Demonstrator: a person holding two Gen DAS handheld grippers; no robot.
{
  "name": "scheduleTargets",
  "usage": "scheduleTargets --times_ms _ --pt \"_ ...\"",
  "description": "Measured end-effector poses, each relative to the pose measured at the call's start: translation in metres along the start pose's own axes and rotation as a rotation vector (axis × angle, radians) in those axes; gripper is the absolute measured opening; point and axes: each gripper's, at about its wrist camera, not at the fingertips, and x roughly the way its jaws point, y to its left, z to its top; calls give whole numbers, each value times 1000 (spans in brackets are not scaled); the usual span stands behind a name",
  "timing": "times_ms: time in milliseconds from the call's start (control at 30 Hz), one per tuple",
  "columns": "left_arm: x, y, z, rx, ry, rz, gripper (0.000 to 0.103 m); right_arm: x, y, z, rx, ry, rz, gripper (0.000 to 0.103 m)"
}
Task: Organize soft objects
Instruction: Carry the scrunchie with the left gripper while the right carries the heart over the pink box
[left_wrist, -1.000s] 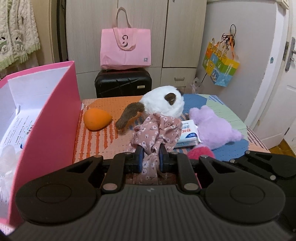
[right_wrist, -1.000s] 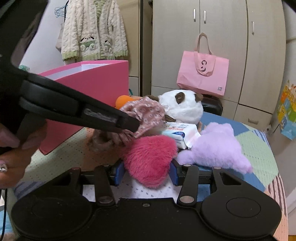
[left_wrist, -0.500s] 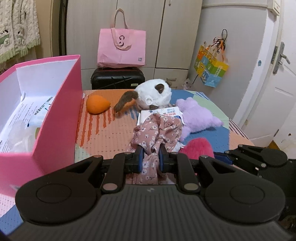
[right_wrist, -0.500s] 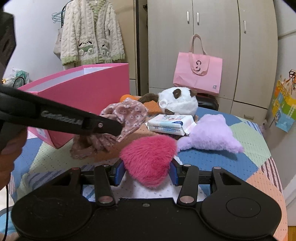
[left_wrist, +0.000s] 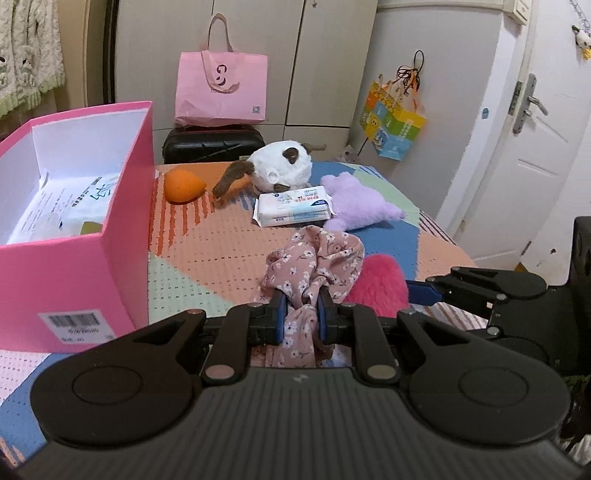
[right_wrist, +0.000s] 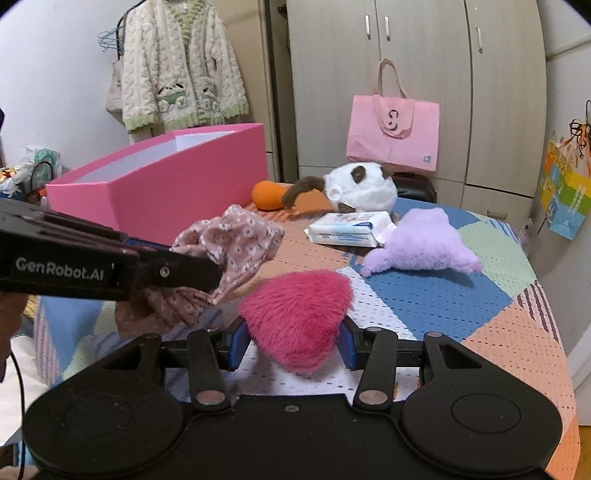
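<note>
**Both loads gripped, box not yet reached**

My left gripper (left_wrist: 301, 314) is clamped hard on the floral cloth (left_wrist: 314, 258); the blue pads are squeezed nearly together with only a thin fold of fabric between them, and the rest of the cloth bunches up beyond the tips and trails below. My right gripper (right_wrist: 291, 345) has its jaws partly apart, closed on the pink fuzzy heart (right_wrist: 297, 314), whose pile bulges out past both pads. Both things are lifted clear of the patterned mat (left_wrist: 207, 258).

I judge this to be the carrying step: two soft things in hand, both bound for the pink box (left_wrist: 74, 266), which stands open at the left, near side of the mat, with a white packet already lying in it.

Next I need to swing the left load leftward and over the box's near wall, high enough that the dangling cloth clears the rim, then part the pads above the opening. The heart should follow from the right without the two grippers crossing.

Left on the mat, farther off: the orange plush (left_wrist: 183, 186), the white-and-brown plush (left_wrist: 280, 168), the wipes pack (left_wrist: 293, 210) and the lilac plush (left_wrist: 356, 203) just to its right.
</note>
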Motion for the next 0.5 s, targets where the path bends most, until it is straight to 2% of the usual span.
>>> scheduleTargets --times_ms 167,333,500 --pt "-23 8 2 23 10 -30 15 -15 14 6 -44 7 40 53" --pt "-50 22 6 63 38 8 15 -25 24 17 -66 39 94 53" --pt "-76 39 6 113 77 46 15 -27 34 29 -65 94 190 53"
